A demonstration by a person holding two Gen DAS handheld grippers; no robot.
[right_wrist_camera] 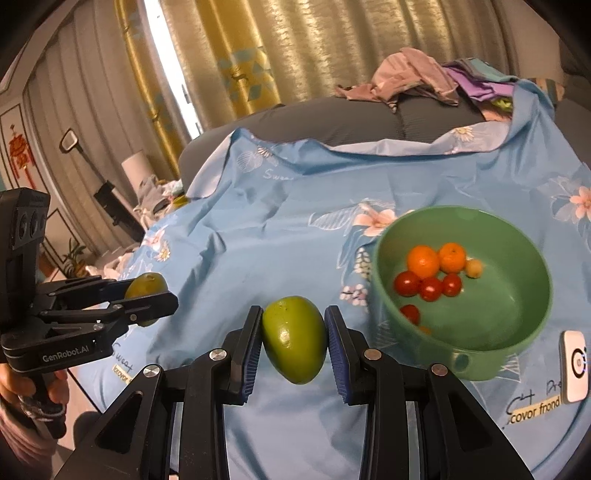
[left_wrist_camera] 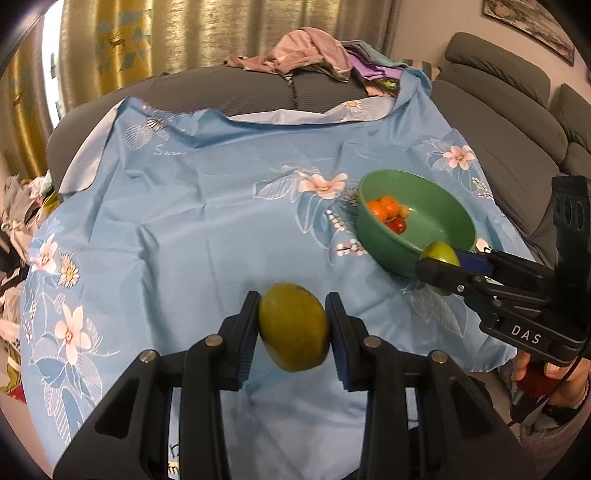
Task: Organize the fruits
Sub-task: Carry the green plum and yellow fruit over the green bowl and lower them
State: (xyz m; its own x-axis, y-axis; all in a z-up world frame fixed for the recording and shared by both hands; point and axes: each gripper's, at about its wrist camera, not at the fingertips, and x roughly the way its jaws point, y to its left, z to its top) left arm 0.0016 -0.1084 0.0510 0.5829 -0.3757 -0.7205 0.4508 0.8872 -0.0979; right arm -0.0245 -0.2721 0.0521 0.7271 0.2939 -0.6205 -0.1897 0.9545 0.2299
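Two grippers are in view, each clamped on one fruit above a blue floral cloth (left_wrist_camera: 207,206) that covers most of both frames and is spread over a grey sofa (left_wrist_camera: 509,140). Gold curtains (left_wrist_camera: 207,33) fill the upper part of both views, and a heap of pink and purple clothing (left_wrist_camera: 314,51) lies at the upper centre of the left wrist view, beyond the cloth's far edge. A green bowl (right_wrist_camera: 524,332) sits on the cloth at the right of the right wrist view; inside it lie two oranges (right_wrist_camera: 423,261), several red cherry tomatoes (right_wrist_camera: 430,288) and one small pale fruit, all gathered toward its left side. A small white device (right_wrist_camera: 574,360) lies on the cloth just beside the bowl, at the right edge. The left gripper (left_wrist_camera: 291,326), at lower centre of its own view, has both pads pressed against the sides of a yellow-green mango (left_wrist_camera: 293,326), which is held clear of the cloth. The right gripper (right_wrist_camera: 293,339) grips a green mango (right_wrist_camera: 293,339) in the same manner, at lower centre of its view, left of the bowl. In the left wrist view the right gripper shows at the right edge, its fruit just in front of the bowl's near rim. A hand (right_wrist_camera: 22,384) holds the left gripper's handle at the lower left.
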